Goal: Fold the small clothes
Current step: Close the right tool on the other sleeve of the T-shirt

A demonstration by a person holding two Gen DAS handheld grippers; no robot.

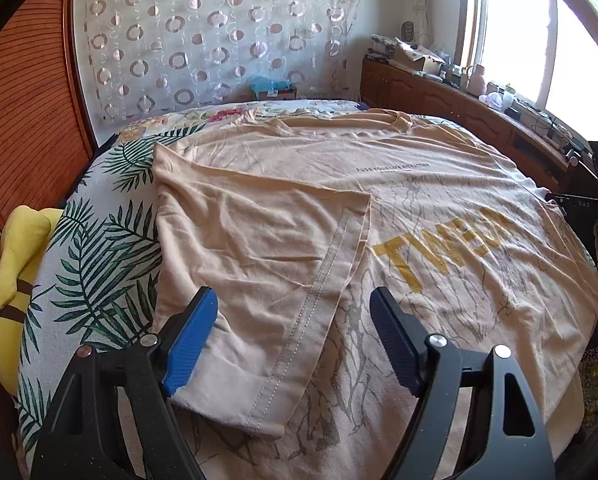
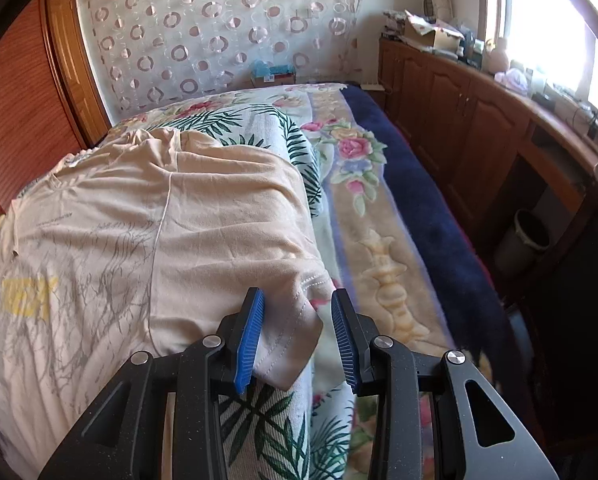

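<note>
A beige T-shirt [image 1: 379,184] with yellow lettering lies spread on a leaf-print cushion. Its left sleeve [image 1: 259,264] is folded over onto the body. My left gripper [image 1: 293,312] is open, its jaws astride the sleeve's hemmed edge and just above it. In the right wrist view the same shirt [image 2: 119,240] fills the left half. My right gripper [image 2: 298,312] is open with the right sleeve's hem [image 2: 291,340] between its blue pads, which are not closed on it. The right gripper also shows at the far right of the left wrist view [image 1: 595,204].
The leaf-print cushion [image 1: 95,264] rests on a floral blanket [image 2: 379,240] on the bed. A yellow plush toy [image 1: 15,280] sits at the left. Wooden cabinets [image 2: 479,120] with clutter run along the right under the window. A grey bin [image 2: 527,240] stands beside the bed.
</note>
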